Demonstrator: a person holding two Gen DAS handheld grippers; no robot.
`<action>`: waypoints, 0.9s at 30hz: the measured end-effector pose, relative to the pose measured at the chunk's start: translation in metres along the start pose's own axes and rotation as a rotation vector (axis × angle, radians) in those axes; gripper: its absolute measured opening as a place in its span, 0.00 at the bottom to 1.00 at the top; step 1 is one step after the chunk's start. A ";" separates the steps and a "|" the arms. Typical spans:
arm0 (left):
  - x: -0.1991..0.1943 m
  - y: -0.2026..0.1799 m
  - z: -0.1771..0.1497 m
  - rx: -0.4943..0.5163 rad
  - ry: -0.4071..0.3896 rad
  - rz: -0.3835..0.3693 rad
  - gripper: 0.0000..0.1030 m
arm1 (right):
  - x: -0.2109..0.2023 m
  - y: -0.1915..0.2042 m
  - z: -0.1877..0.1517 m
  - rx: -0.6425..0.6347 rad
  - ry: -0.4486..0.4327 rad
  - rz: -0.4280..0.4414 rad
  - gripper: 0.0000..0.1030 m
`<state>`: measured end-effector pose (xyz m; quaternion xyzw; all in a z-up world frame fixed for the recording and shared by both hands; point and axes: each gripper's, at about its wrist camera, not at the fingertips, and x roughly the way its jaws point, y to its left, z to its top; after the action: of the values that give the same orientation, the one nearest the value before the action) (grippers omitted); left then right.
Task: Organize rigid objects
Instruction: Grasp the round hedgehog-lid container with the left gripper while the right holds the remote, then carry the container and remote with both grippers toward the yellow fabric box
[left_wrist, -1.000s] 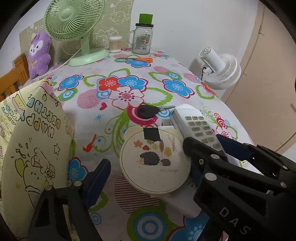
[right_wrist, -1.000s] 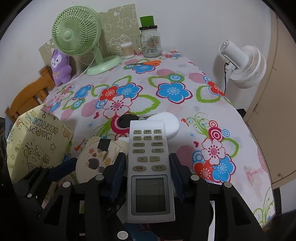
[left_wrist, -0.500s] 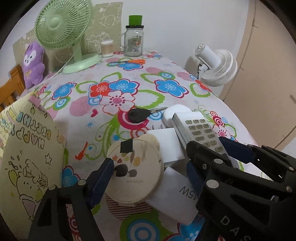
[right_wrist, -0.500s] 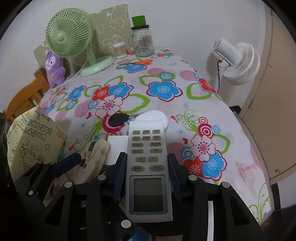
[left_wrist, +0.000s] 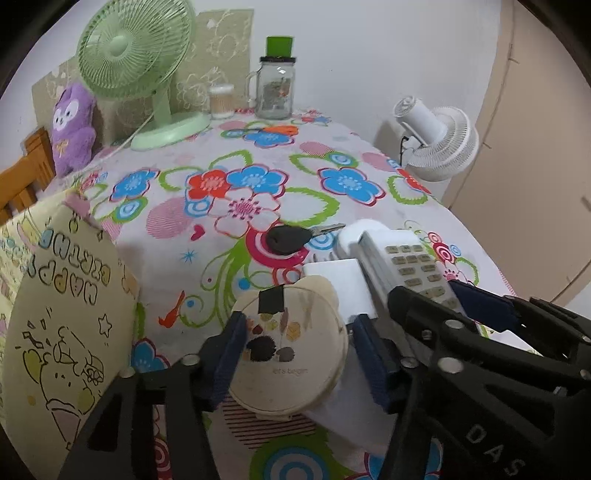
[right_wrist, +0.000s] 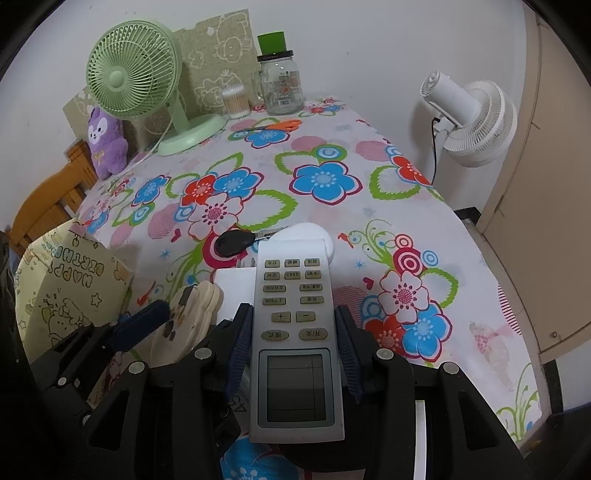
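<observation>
two grippers, left gripper (left_wrist: 295, 354) closing in around one round hedgehog coaster (left_wrist: 291, 350), right gripper (right_wrist: 293, 347) clamped tight on one grey remote (right_wrist: 295, 332), plus one black key (left_wrist: 290, 238) and two fans on the flowery tablecloth (left_wrist: 240, 177)

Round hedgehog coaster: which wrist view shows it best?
Left wrist: the round hedgehog coaster faces the camera, print readable, between the closing left gripper jaws. Right wrist shows it only edge-on, partly hidden.
</observation>
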<state>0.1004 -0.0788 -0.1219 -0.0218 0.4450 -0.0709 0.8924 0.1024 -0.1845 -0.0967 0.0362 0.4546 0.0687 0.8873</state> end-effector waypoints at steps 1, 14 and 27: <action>0.002 0.003 0.000 -0.016 0.011 -0.004 0.72 | -0.001 0.000 0.001 0.000 -0.001 -0.001 0.46; 0.017 0.013 0.000 -0.075 0.054 -0.055 0.90 | 0.007 0.004 0.006 -0.010 0.013 -0.046 0.46; 0.010 0.016 -0.002 -0.081 0.035 -0.082 0.70 | 0.008 0.012 0.007 -0.026 0.013 -0.067 0.46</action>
<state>0.1067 -0.0647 -0.1327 -0.0749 0.4617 -0.0896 0.8793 0.1113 -0.1713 -0.0979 0.0093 0.4606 0.0451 0.8864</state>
